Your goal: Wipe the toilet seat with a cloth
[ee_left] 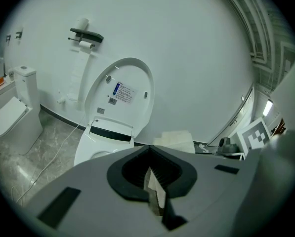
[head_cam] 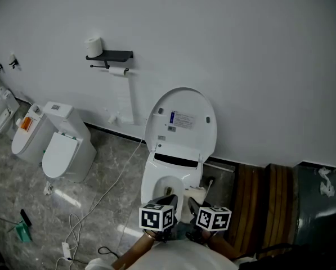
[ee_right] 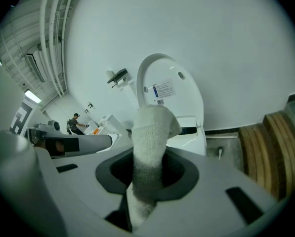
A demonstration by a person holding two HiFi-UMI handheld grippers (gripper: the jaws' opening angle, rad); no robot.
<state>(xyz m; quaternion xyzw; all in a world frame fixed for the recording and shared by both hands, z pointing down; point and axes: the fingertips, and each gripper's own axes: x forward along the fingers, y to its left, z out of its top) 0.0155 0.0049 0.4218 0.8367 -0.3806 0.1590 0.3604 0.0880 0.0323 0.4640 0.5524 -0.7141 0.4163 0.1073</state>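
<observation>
The white toilet (head_cam: 173, 173) stands against the wall with its lid (head_cam: 182, 120) raised; the seat rim (head_cam: 154, 180) lies just beyond both grippers. My right gripper (ee_right: 147, 168) is shut on a white fluffy cloth (ee_right: 151, 137) that sticks up out of its jaws. In the head view the right gripper (head_cam: 195, 205) hovers over the near right of the bowl. My left gripper (head_cam: 169, 200) is beside it over the bowl's near edge. The left gripper (ee_left: 151, 174) has its jaws together with nothing between them. From the left gripper view the cloth (ee_left: 177, 140) shows to the right of the lid (ee_left: 121, 94).
Two more white toilets (head_cam: 66, 151) (head_cam: 27, 136) stand at the left. A paper holder shelf (head_cam: 109, 55) hangs on the wall. A white cable (head_cam: 103, 198) trails over the marble floor. Wooden slats (head_cam: 266, 198) lie to the right. A person (ee_right: 76, 123) stands far off.
</observation>
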